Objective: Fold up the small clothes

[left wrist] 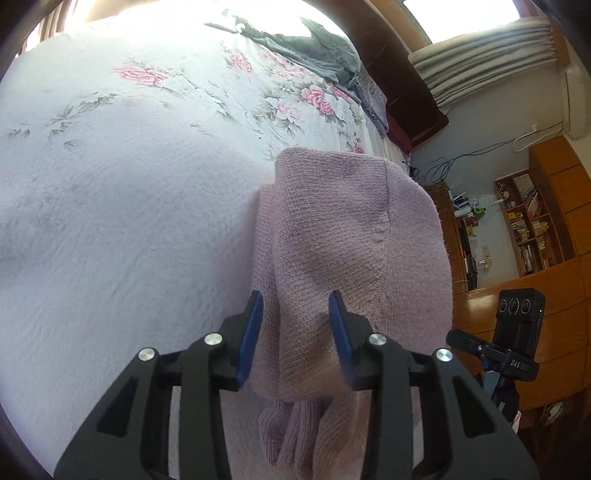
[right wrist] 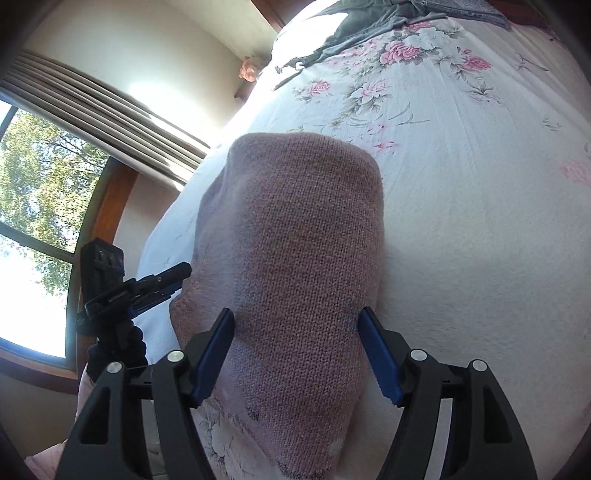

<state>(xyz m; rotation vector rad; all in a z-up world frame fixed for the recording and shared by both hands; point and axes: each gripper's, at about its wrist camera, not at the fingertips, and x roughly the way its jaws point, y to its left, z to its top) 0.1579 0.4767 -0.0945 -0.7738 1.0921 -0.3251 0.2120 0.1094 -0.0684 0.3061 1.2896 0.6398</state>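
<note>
A pink knit sweater (left wrist: 351,229) lies folded in a thick bundle on the floral bedspread (left wrist: 129,203), near the bed's edge. My left gripper (left wrist: 295,299) hovers over its near end, open, blue pads apart with knit fabric showing between them. A ribbed cuff (left wrist: 291,439) shows below the fingers. In the right wrist view the same sweater (right wrist: 303,221) fills the centre. My right gripper (right wrist: 297,317) is open wide above its near end, one blue pad over each side of the bundle. Neither gripper pinches the cloth.
A grey garment (left wrist: 314,48) lies crumpled at the far end of the bed (right wrist: 480,240), also visible as grey cloth (right wrist: 369,18). A black camera on a tripod (left wrist: 517,325) stands beside the bed (right wrist: 107,269). Wooden bookshelves (left wrist: 528,221) and a window (right wrist: 33,184) line the walls.
</note>
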